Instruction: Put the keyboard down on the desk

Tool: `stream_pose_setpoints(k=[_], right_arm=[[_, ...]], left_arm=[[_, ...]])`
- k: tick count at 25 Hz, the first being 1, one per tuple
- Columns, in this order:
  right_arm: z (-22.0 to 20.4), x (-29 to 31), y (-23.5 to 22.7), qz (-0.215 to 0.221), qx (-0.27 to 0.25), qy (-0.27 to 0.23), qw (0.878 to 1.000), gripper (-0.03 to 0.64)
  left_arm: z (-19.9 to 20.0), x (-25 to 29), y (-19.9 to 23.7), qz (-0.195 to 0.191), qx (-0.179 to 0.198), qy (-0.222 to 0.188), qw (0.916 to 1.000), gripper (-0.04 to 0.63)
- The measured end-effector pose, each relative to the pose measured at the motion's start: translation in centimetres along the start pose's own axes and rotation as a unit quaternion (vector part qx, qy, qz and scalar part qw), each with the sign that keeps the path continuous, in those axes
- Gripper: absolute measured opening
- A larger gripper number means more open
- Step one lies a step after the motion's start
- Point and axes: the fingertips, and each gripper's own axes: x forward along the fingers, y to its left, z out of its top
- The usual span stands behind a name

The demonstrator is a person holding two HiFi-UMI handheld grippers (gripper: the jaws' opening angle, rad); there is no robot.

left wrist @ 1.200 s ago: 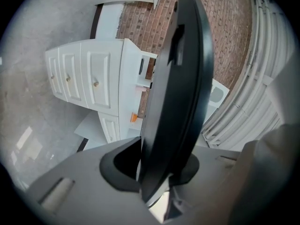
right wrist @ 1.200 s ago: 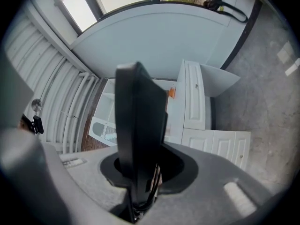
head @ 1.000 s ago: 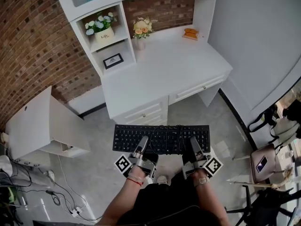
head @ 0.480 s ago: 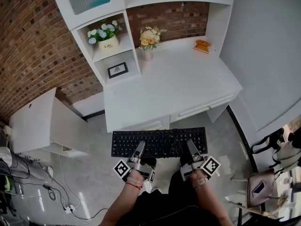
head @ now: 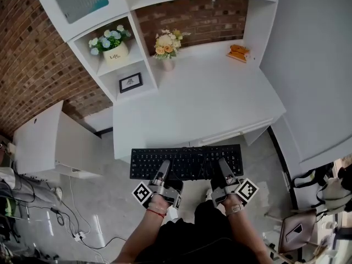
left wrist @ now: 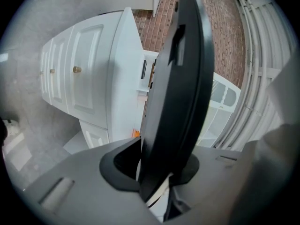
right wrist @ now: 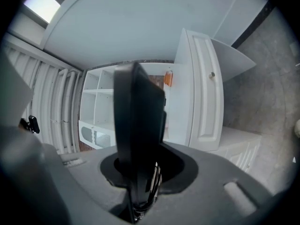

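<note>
Both clamping keyboard [head: 147, 161], left tongs [head: 164, 165] — right tongs [head: 223, 164]

keyboard [head: 186, 161] just before desk [head: 203, 100]

Grey left gripper [head: 164, 166], square-marker cube [head: 143, 193], red wristband [head: 157, 213]

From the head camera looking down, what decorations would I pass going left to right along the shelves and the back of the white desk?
White pot of white and blue flowers → vase of yellow flowers → small orange object in the far right corner.
</note>
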Motion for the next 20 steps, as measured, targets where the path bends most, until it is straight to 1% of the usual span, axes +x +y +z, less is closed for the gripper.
stream_pose_setpoints(k=[9, 15, 20], right_arm=[[6.5, 0.8, -1.8, -0.008, 0.011, -0.004, 1.000, 0.077], [10.5, 1.7, -2.7, -0.010, 0.011, -0.001, 1.000, 0.077], [11.7, 2.8, -3.3, -0.015, 0.020, 0.008, 1.000, 0.077]], left_arm=[[-3.7, 5.4, 2.0, 0.011, 0.003, 0.002, 0.9999, 0.081], [-5.8, 8.8, 3.4, 0.005, -0.004, 0.000, 1.0000, 0.080], [-6.1, 10.1, 3.9, 0.015, 0.003, -0.007, 0.9999, 0.080]])
